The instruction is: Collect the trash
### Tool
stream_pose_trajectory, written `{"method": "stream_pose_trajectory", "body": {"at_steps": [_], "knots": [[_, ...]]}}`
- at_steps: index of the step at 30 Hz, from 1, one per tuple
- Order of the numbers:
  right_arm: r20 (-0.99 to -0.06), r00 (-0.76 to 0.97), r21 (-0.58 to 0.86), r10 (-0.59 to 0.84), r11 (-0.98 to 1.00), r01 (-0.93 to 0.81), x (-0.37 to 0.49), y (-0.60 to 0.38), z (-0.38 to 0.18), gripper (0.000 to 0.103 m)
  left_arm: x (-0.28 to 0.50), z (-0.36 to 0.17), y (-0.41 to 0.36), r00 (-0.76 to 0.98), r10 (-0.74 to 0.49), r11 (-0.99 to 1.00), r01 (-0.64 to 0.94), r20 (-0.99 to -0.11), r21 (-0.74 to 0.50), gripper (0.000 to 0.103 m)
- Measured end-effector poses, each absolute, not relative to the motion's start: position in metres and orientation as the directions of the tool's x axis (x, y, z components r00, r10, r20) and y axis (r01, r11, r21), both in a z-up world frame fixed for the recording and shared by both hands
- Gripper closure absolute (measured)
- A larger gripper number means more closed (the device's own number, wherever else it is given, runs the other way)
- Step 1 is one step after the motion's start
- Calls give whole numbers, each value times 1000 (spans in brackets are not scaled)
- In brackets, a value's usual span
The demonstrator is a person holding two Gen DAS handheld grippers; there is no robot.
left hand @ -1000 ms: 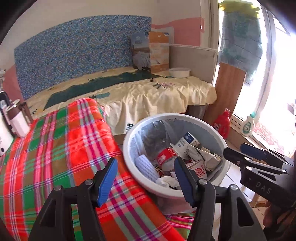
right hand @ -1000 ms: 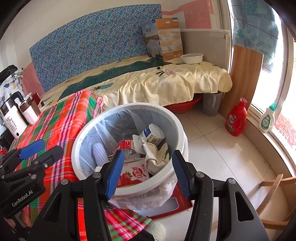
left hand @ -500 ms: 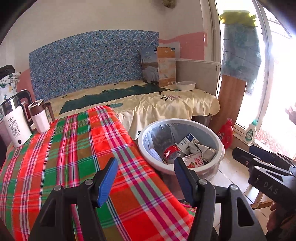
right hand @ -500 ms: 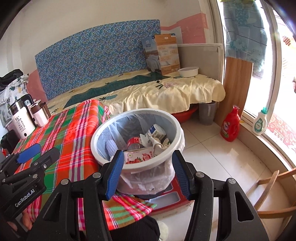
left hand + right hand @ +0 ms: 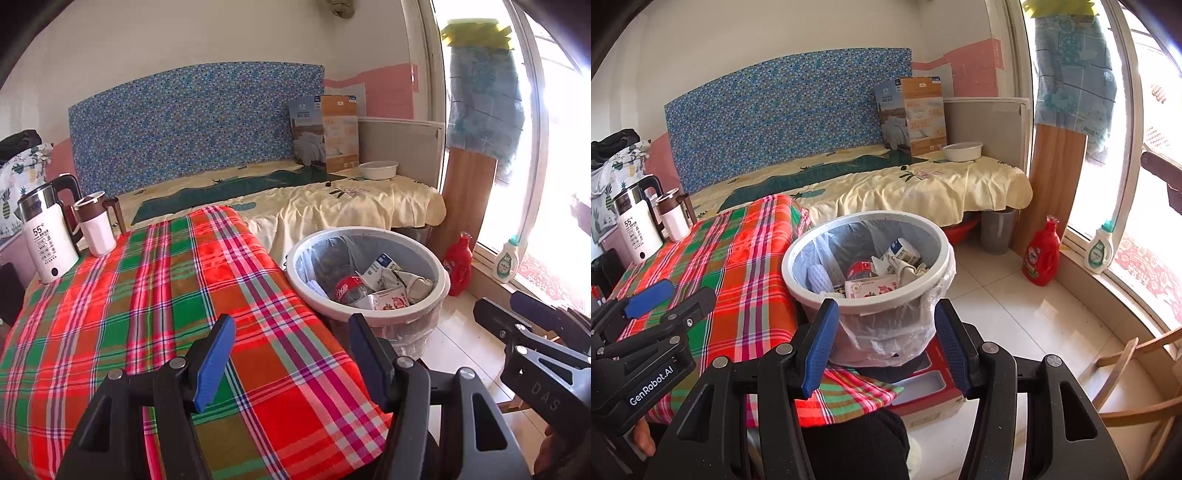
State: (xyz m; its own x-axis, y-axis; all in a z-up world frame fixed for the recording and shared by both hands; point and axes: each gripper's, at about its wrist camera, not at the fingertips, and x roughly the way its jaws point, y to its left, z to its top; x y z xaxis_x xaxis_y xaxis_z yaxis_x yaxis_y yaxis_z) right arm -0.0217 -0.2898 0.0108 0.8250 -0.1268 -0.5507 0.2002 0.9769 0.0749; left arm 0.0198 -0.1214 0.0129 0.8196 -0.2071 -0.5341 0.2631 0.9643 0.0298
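Observation:
A white trash bin [image 5: 295,258] lined with a clear bag stands beside the plaid-covered table [image 5: 147,302]. Inside lie a red can [image 5: 345,290], milk cartons [image 5: 382,266], a strawberry carton [image 5: 391,301] and crumpled paper. My left gripper [image 5: 291,354] hangs open over the table's near corner, with nothing between its blue pads. My right gripper [image 5: 884,343] is open too, a short way back from the bin [image 5: 868,218], whose bag shows between its fingers without touching them. The right gripper [image 5: 498,304] shows at the left view's right edge, the left gripper [image 5: 683,295] at the right view's left edge.
A white kettle [image 5: 48,236] and a mug [image 5: 94,229] stand at the table's far left. A bed [image 5: 332,199] lies behind. On the tiled floor are a red detergent bottle [image 5: 1041,254], a white bottle [image 5: 1102,247], a wooden chair [image 5: 1126,373] and a red box [image 5: 934,391] under the bin.
Both grippers have drawn back from over the bin, which now looks smaller and farther off. More of the table, the kettle and the floor has come into view. The jaws have not changed.

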Motion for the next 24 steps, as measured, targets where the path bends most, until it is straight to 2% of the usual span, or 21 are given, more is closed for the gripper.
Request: {"method": "stream_pose_trajectory", "body": {"at_steps": [24], "knots": [[-545, 829, 81, -127, 976, 203, -23, -290, 13, 48, 19, 14, -119, 821, -209, 964, 264, -531, 30, 40]]}}
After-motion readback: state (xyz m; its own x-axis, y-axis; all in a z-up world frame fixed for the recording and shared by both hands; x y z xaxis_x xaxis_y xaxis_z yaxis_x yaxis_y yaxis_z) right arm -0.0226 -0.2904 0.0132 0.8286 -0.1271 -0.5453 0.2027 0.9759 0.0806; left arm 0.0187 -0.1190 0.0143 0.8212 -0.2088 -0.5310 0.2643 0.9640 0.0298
